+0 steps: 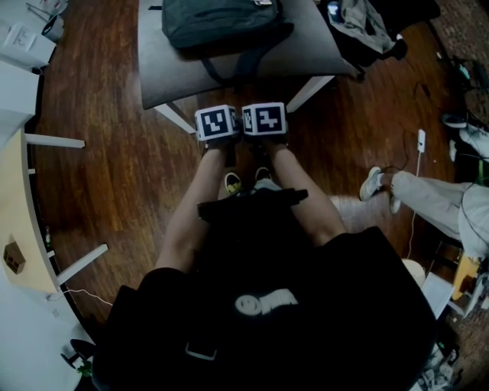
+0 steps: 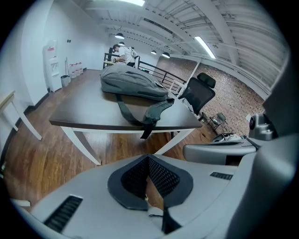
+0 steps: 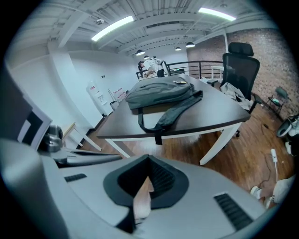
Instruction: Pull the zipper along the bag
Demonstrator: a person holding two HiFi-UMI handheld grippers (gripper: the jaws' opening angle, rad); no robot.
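1. Left tongs point(image 2: 148, 158) and right tongs point(image 3: 148, 161) hang side by side over the wood floor point(image 1: 114, 153). Their marker cubes sit just beside each other, short of the surface's near edge.
2. Both tongs are closed, pads meeting at the tips, with nothing between them.
3. The dark surface point(image 1: 306, 53) stands on white legs just ahead.
4. A strap point(image 2: 145, 122) droops over the middle of the near edge.
5. The grey bag point(image 1: 218, 21) lies on the surface, back from the near edge and well apart from both tongs. Its zipper is too small to make out.
6. A black chair point(image 3: 240, 65) stands past the surface's far right corner, with cloth heaped on its seat.
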